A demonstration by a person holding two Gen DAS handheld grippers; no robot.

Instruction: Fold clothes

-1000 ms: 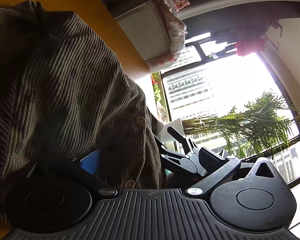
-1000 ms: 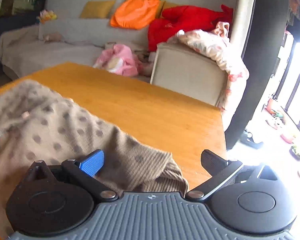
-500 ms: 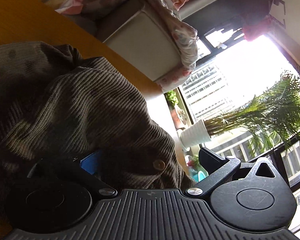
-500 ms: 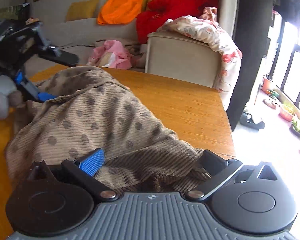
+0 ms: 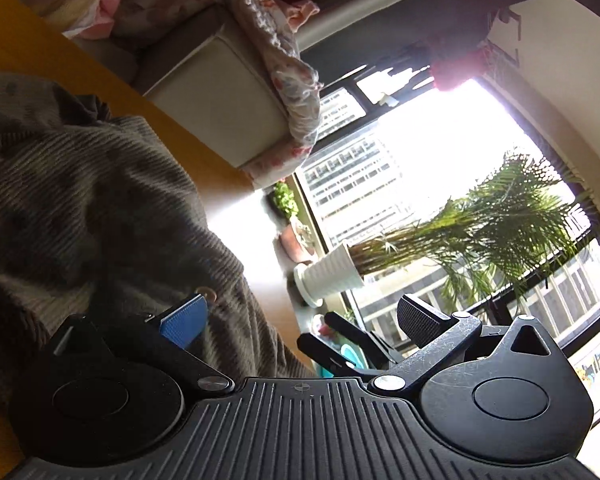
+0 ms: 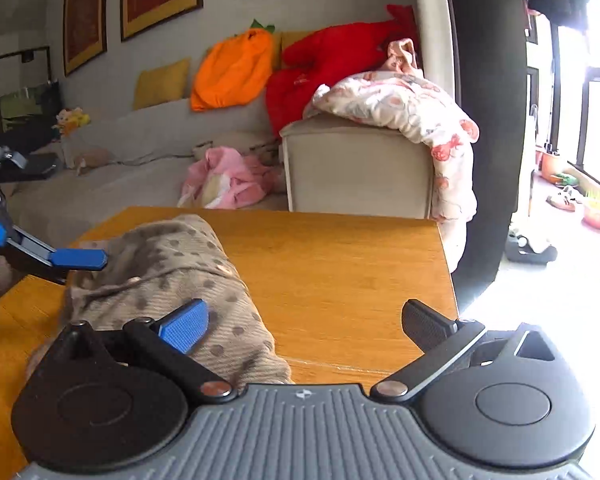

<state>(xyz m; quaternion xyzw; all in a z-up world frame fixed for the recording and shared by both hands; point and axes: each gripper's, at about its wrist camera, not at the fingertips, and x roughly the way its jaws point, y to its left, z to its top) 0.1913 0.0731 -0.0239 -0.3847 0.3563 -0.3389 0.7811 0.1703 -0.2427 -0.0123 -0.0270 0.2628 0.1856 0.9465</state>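
A brown ribbed knit cardigan with darker dots [image 6: 168,276] lies bunched in a folded heap on the orange wooden table [image 6: 340,264]. My right gripper [image 6: 304,326] is open; its blue fingertip [image 6: 184,326] hovers over the heap's near end and nothing sits between the fingers. My left gripper [image 6: 80,268] reaches in at the heap's far left end. In the left wrist view the cardigan [image 5: 100,208], with a button, fills the left side. There the left gripper [image 5: 300,320] stands open, its blue pad [image 5: 184,326] over the cloth. Dark fingers of the right gripper [image 5: 348,344] show between them.
The table's right edge [image 6: 446,264] drops to the floor. Behind the table stands a beige sofa [image 6: 360,168] with a floral quilt, pink clothes and orange and red cushions. A potted palm [image 5: 480,232] stands by the bright window.
The cardigan, hanging close before the left camera a second ago, has come down into a folded heap on the table. My right gripper has drawn back, and cloth no longer spans its fingers.
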